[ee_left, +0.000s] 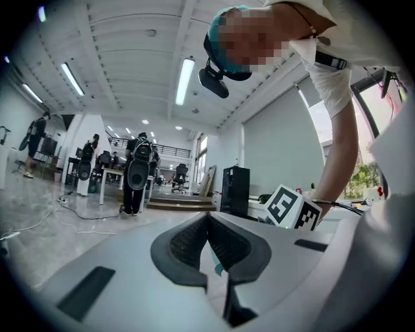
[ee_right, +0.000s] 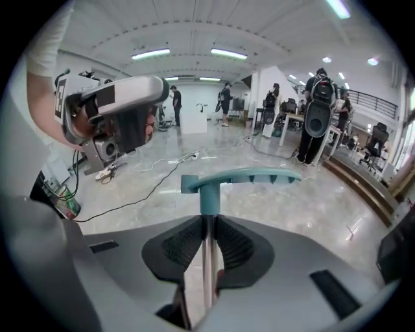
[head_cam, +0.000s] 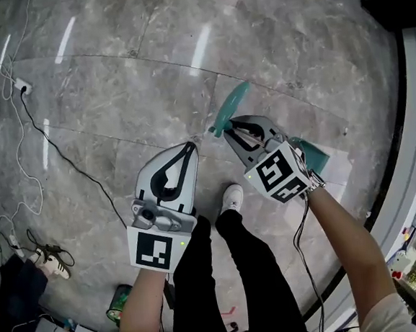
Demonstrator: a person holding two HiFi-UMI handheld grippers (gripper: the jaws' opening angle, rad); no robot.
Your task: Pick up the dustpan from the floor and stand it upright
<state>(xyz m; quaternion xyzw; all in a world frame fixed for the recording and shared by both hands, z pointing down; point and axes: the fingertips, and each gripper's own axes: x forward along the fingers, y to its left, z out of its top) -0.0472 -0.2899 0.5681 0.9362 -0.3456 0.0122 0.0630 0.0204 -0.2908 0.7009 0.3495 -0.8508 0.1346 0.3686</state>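
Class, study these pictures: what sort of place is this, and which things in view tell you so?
Probably a big open-plan lab or office: a polished stone floor, long ceiling strip lights, desks with office chairs, and cables trailing across the floor.

My head cam looks steeply down at the floor (head_cam: pixel 114 83), w/ left gripper (head_cam: pixel 189 147) and right gripper (head_cam: pixel 227 125) close below it. Left gripper cam sits right behind its jaws, tilted up twd the ceiling (ee_left: pixel 130 39). Right gripper cam looks approx level across the hall. Head & right cams share the black cable (head_cam: pixel 70 163) and dustpan handle (head_cam: pixel 233 100); each gripper cam catches the other gripper.
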